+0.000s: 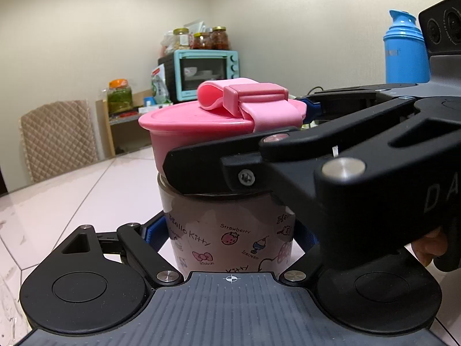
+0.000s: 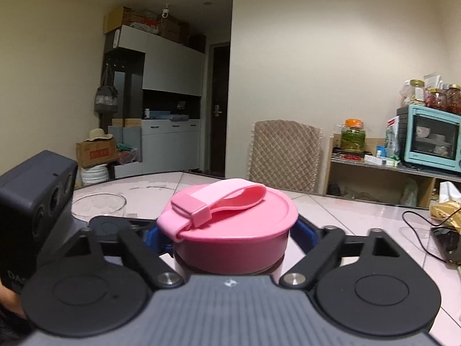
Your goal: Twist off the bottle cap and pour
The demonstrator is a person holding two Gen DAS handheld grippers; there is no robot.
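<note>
A Hello Kitty bottle stands upright on the pale tiled table. It has a pink cap with a strap loop on top. My left gripper is shut on the bottle's body, blue pads on both sides. My right gripper is shut on the pink cap, blue pads at its left and right. In the left wrist view the right gripper reaches in from the right across the cap. The bottle's contents are hidden.
A clear glass bowl sits on the table behind the left gripper's camera housing. A blue thermos stands at the right. A black cable and device lie at the right. A quilted chair and a shelf with a teal oven stand beyond.
</note>
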